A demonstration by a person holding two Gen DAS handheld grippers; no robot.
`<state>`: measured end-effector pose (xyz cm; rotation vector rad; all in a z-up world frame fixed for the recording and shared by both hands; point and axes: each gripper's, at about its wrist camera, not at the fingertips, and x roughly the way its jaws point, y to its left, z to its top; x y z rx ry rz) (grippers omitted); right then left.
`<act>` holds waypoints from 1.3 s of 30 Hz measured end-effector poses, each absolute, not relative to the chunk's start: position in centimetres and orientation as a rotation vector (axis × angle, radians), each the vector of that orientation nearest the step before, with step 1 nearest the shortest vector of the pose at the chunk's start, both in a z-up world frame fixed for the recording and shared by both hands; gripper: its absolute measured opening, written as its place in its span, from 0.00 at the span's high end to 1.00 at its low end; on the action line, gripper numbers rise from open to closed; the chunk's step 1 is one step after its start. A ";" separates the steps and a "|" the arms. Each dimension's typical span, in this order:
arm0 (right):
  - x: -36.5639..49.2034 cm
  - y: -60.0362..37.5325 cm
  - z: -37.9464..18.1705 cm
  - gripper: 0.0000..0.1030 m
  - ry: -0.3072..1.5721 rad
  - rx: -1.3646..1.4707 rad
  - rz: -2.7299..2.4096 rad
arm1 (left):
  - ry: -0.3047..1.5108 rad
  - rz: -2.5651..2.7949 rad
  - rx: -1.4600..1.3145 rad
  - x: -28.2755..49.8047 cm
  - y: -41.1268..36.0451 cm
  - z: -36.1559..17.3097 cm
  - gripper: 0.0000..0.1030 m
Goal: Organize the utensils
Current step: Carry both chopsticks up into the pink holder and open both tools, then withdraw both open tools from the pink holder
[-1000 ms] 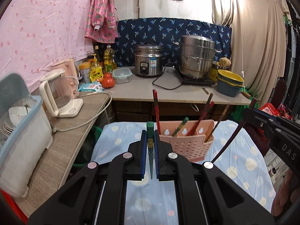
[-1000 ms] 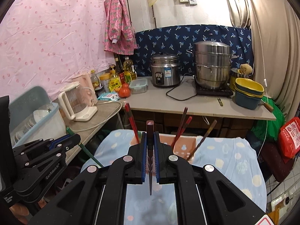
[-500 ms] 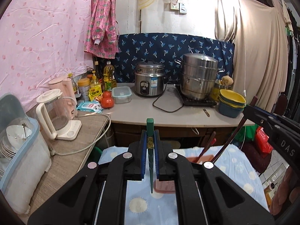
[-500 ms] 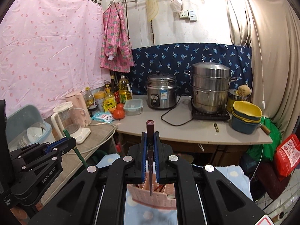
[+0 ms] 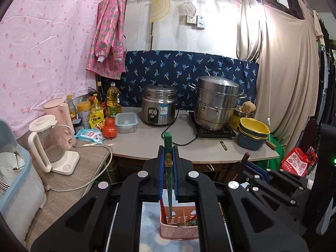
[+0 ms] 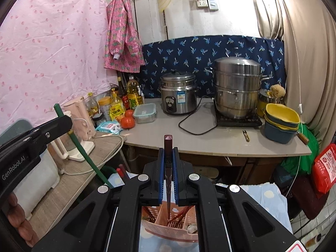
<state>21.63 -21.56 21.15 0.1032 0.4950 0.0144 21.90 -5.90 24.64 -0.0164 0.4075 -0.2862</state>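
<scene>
While both grippers hover over pink utensil basket [image 5: 179, 229]: left gripper [image 5: 168, 189] clamps green chopstick [image 5: 168, 168] near top, tip down inside basket; right gripper [image 6: 168, 187] pinches dark-red chopstick [image 6: 168, 168] likewise. Sticks light, stiff, likely slick; upper-shaft hold lets tip swing.

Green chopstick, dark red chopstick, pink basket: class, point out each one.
green chopstick [image 5: 168, 161]: left wrist view, upper shaft between the pads.
dark red chopstick [image 6: 168, 159]: right wrist view, upper shaft.
pink basket [image 5: 178, 232]: left wrist view, front wall.
</scene>
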 end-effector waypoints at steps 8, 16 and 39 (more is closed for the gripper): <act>22.9 -21.6 18.2 0.93 0.551 0.105 0.017 | 0.479 -0.264 -0.012 24.6 -6.5 21.1 0.93; 23.7 -21.5 16.1 0.93 0.595 0.100 0.013 | 0.521 -0.228 0.012 26.3 -6.8 18.2 0.92; 19.3 -20.1 17.2 0.69 0.524 0.086 0.001 | 0.523 -0.152 0.029 23.5 -5.6 17.5 0.66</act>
